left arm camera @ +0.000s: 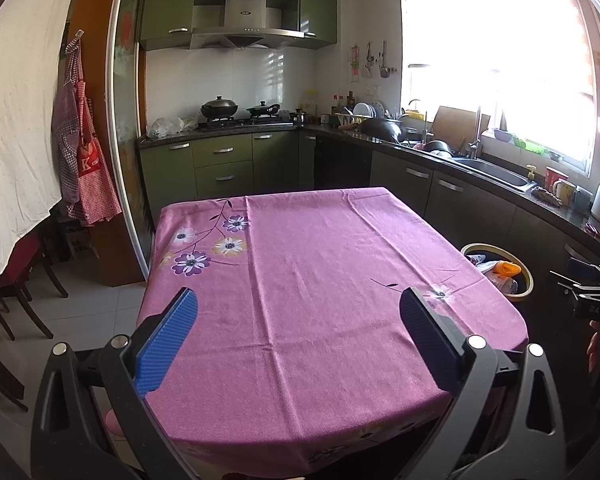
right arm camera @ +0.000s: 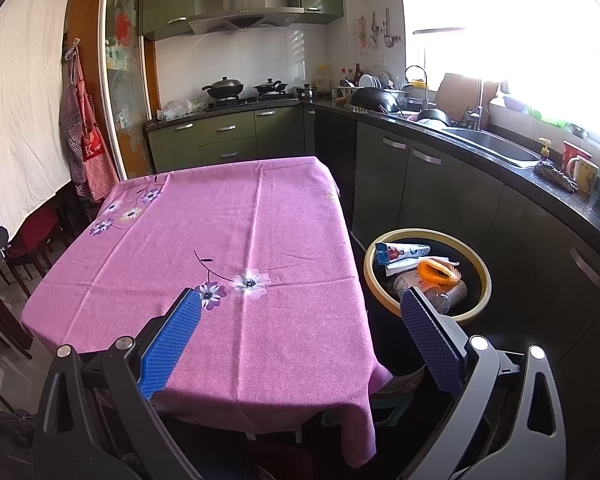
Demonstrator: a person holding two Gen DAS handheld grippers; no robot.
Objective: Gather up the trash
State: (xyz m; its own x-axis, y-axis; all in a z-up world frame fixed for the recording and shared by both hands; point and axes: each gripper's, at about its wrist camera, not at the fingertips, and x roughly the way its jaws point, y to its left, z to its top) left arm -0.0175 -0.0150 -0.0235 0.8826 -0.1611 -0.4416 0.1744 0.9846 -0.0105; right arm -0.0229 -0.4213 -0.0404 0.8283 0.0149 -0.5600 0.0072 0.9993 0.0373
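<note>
A yellow-rimmed trash bin (right arm camera: 480, 272) stands on the floor to the right of the table; it also shows in the left wrist view (left arm camera: 528, 276). It holds an orange net (right arm camera: 438, 271), a blue-and-white packet (right arm camera: 400, 251) and a clear plastic bottle (right arm camera: 440, 292). My left gripper (left arm camera: 298, 300) is open and empty above the near part of the pink tablecloth (left arm camera: 320, 280). My right gripper (right arm camera: 300, 300) is open and empty over the table's right front corner, its right finger (right arm camera: 428, 328) in front of the bin. No trash shows on the tablecloth (right arm camera: 220, 240).
Dark green cabinets with a black counter (right arm camera: 500, 168) and sink (right arm camera: 496, 146) run along the right. A stove with pans (left arm camera: 236, 114) is at the back. Chairs (left arm camera: 16, 280) stand to the left. The other gripper's body (left arm camera: 596, 296) shows at the right edge.
</note>
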